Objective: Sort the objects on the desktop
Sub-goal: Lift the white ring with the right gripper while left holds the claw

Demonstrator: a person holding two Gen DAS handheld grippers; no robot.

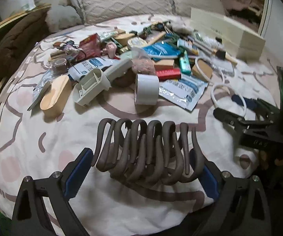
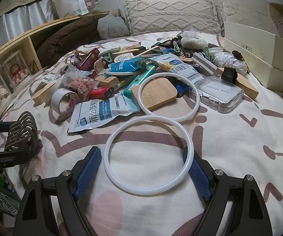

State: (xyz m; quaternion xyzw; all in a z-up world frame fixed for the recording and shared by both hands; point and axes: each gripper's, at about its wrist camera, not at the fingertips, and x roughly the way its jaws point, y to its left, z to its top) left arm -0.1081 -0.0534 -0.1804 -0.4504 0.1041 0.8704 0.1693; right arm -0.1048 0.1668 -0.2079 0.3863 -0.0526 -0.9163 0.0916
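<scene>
Left gripper (image 1: 147,165): jaws wide, clamped on both ends of dark wavy rack (image 1: 149,153). Right gripper (image 2: 144,169): jaws partway apart, pads pressing white ring (image 2: 189,153) between them.

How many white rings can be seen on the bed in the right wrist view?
2. One white ring lies on the bedspread between the right gripper fingers. The second ring lies just beyond it, resting on a wooden coaster. More may be buried in the pile.
</scene>
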